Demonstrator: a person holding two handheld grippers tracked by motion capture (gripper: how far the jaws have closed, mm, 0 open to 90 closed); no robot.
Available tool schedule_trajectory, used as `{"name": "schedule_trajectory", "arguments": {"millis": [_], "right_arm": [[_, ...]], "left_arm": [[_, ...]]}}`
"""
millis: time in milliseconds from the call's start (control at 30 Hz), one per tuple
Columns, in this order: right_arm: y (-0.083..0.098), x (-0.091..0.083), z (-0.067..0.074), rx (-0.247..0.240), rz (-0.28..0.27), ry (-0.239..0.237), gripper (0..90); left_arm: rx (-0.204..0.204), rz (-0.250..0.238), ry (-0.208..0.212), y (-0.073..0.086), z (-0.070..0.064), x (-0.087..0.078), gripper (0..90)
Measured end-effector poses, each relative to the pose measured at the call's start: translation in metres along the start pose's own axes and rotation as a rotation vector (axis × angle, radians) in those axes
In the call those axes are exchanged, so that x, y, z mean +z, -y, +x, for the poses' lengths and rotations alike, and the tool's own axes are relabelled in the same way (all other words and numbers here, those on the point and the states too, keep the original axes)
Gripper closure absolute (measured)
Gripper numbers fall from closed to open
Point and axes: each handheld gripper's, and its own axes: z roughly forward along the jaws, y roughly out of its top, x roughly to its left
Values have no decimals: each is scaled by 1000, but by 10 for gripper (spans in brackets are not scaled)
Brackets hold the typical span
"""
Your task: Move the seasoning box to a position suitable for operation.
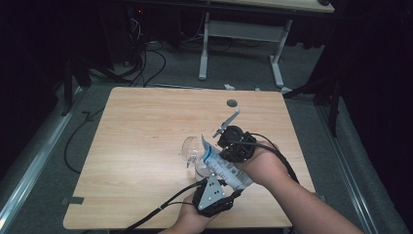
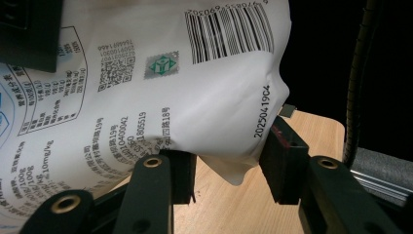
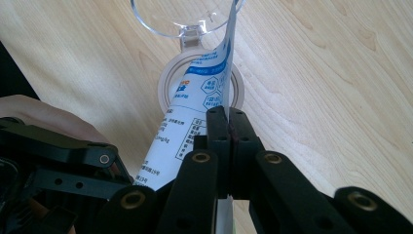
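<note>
The white printed pouch (image 3: pixel 187 126) is pinched at its edge by the fully closed right gripper (image 3: pixel 227 122) above a clear lidded jar (image 3: pixel 195 78). The pouch's lower end is clamped between the half-open jaws of the left gripper (image 2: pixel 226 165).

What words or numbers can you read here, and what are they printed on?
"20250419C4": on the white bag, near its lower corner, printed sideways.
A barcode stands above it; its digits are too small to read.
The QR code, table and small print on the bag are too blurred to read.
</note>
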Motion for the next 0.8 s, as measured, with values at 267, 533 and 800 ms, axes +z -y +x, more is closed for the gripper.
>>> {"name": "schedule_trajectory", "arguments": {"millis": [267, 533, 800], "right_arm": [[0, 0, 0, 1, -1, -1, 900], [-1, 1, 0, -2, 1, 0, 900], [-1, 1, 0, -3, 0, -1, 900]], "left_arm": [[-2, -3, -1, 0, 0, 0, 611], [-5, -5, -1, 0, 0, 0, 611], [-5, -7, 1, -1, 0, 0, 613]]}}
